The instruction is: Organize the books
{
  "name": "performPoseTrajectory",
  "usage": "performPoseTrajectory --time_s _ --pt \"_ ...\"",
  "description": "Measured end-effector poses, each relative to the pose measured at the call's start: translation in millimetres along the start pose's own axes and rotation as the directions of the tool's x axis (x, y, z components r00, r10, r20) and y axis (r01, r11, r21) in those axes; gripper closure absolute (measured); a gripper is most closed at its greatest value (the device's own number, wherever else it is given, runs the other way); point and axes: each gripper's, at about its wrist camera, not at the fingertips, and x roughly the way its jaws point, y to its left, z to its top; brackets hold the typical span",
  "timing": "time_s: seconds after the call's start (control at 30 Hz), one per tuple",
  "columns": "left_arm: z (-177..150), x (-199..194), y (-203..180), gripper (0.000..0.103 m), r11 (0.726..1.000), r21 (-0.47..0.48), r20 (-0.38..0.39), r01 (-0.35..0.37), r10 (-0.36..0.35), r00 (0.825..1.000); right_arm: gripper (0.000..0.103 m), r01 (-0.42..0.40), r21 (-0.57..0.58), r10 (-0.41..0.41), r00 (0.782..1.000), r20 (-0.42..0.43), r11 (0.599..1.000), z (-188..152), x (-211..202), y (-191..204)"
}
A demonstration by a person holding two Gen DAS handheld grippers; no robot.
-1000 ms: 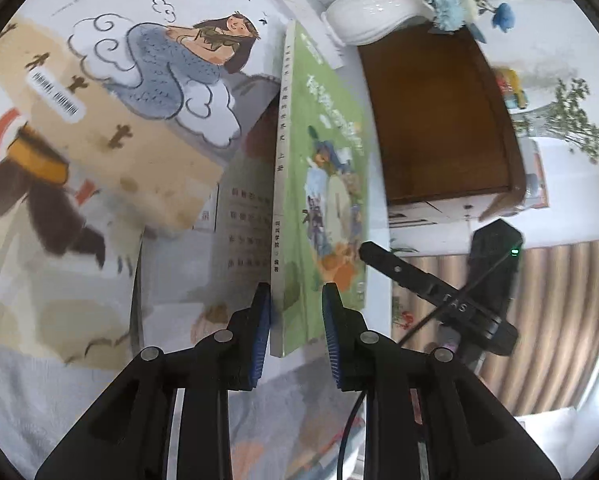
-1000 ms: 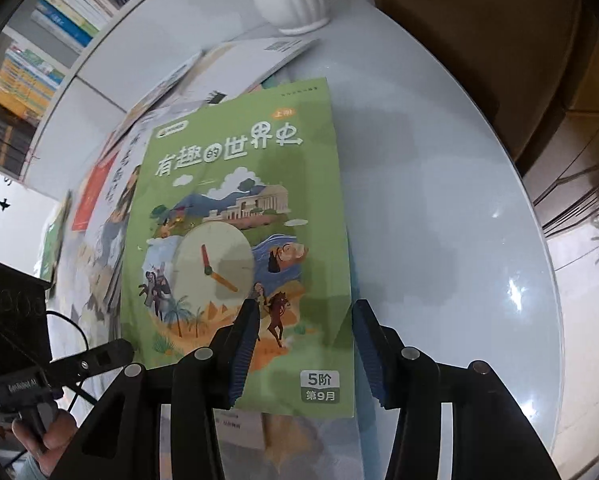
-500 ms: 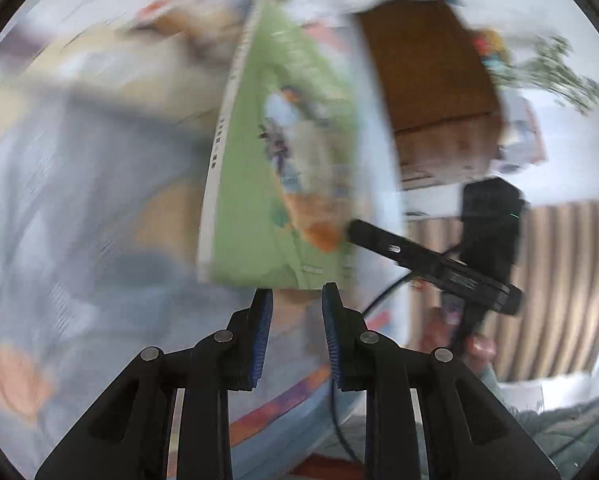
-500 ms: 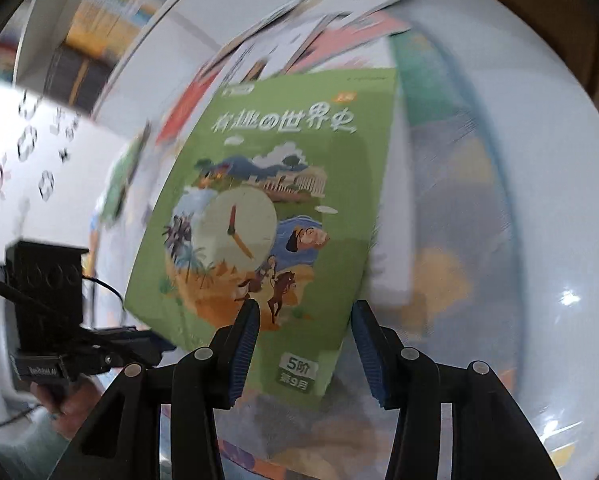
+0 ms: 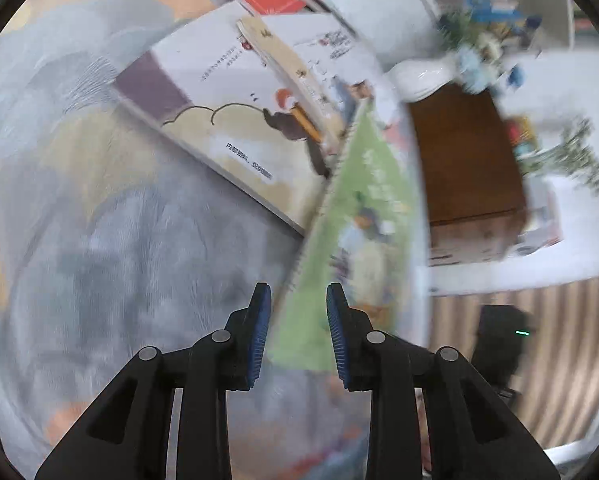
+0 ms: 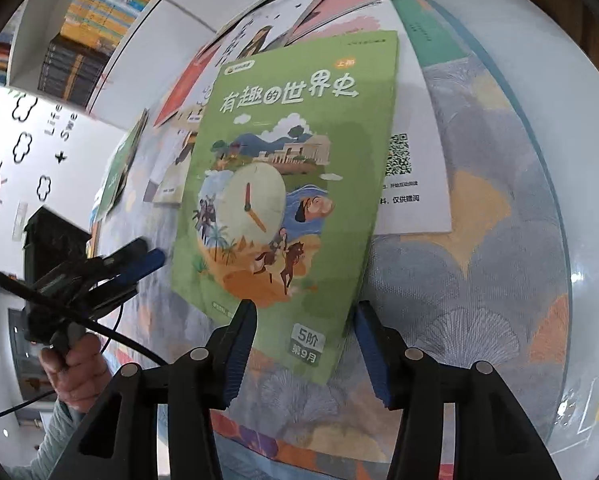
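Green book [image 6: 291, 184] at 12 o'clock between opening right gripper [image 6: 303, 350] fingers, ungripped; left gripper [image 5: 295, 334] fingers narrowly parted, holding nothing.

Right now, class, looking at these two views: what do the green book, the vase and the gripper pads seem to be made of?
Green book: thin paper, soft matt printed cover; no glare.
Vase: probably glazed white ceramic; glossy highlights, though blurred.
Gripper pads: likely blue rubber or soft plastic; fine ribbing.

left wrist: close, angled down | right wrist: close, angled down | shared: green book [image 5: 351, 216] [image 6: 295, 168]
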Motion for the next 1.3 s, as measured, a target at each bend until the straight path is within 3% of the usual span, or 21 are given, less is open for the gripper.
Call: performPoseTrajectory --time_s 0.13,0.2,0.23,0.27,0.3,0.37,0.4,0.43,0.47,0.57,0.67,0.73,0.9,1.03,1.1,1.2,1.3 --pt "-2 12 -5 0.080 0.999 0.018 -0.010 0.038 -0.038 0.999 0.060 0.003 0.000 -0.003 0.999 0.032 1.000 -7 -7 -5" --pt "-7 -3 -5 0.080 0.983 -0.014 0.000 0.185 -0.185 0.983 0.060 -0.016 0.032 0.014 0.999 0.047 0.999 -9 -11 -14" --pt "-9 -10 -10 0.080 0.957 -0.029 0.009 0.288 -0.288 0.958 0.060 -0.028 0.045 0.026 0.998 0.049 0.999 -8 -12 -18" --pt "-11 -16 -15 0.080 0.939 -0.032 0.013 0.343 -0.343 0.939 0.060 -0.049 0.059 0.046 0.998 0.049 0.997 -10 -15 -23" --pt "-11 -17 -20 0.080 0.932 -0.029 0.011 0.361 -0.360 0.933 0.059 -0.075 0.074 0.072 0.996 0.050 0.994 -10 -15 -27" --pt "-12 -14 -29 0.080 0.953 0.001 0.009 0.302 -0.302 0.953 0.059 -0.119 0.104 0.114 0.992 0.049 0.988 -10 -14 -33" --pt "-11 -8 -33 0.082 0.972 0.018 0.008 0.236 -0.236 0.972 0.059 -0.129 0.115 0.124 0.991 0.049 0.985 -9 -14 -36" --pt "-10 -1 -36 0.090 0.983 0.032 0.006 0.182 -0.182 0.983 0.059 -0.135 0.121 0.130 0.990 0.051 0.983 -9 -13 -36" --pt "-10 8 -41 0.091 0.992 0.050 0.003 0.119 -0.119 0.993 0.059 -0.137 0.124 0.132 0.990 0.052 0.983 -9 -13 -36" --pt "-14 17 -48 0.093 0.992 0.071 0.008 0.105 -0.105 0.994 0.059 -0.135 0.125 0.129 0.990 0.053 0.983 -9 -14 -35" --pt "-10 17 -49 0.094 0.978 0.018 -0.006 0.208 -0.208 0.978 0.058 -0.158 0.151 0.154 0.987 0.036 0.976 -10 -15 -37" --pt "-9 16 -43 0.094 0.958 -0.032 -0.020 0.286 -0.287 0.958 0.046 -0.229 0.221 0.225 0.973 0.042 0.948 -12 -17 -47" --pt "-11 9 -39 0.093 0.902 -0.148 -0.028 0.405 -0.413 0.910 0.037 -0.350 0.286 0.337 0.937 0.093 0.892 -15 -21 -69" --pt "-13 11 -31 0.093 0.870 -0.233 -0.035 0.434 -0.453 0.891 0.037 -0.480 0.326 0.465 0.876 0.128 0.814 -7 -5 -70" --pt "-13 9 -28 0.093 0.871 -0.243 -0.031 0.427 -0.447 0.894 0.042 -0.547 0.356 0.530 0.834 0.155 0.758 -5 6 -67" --pt "-14 -3 -25 0.093 0.904 -0.201 -0.050 0.378 -0.395 0.917 0.058 -0.518 0.324 0.479 0.856 0.197 0.792 -13 -2 -51" --pt "-23 -16 -37 0.095 0.957 -0.068 -0.080 0.281 -0.286 0.955 0.062 -0.400 0.214 0.363 0.912 0.192 0.891 -19 -24 -22"
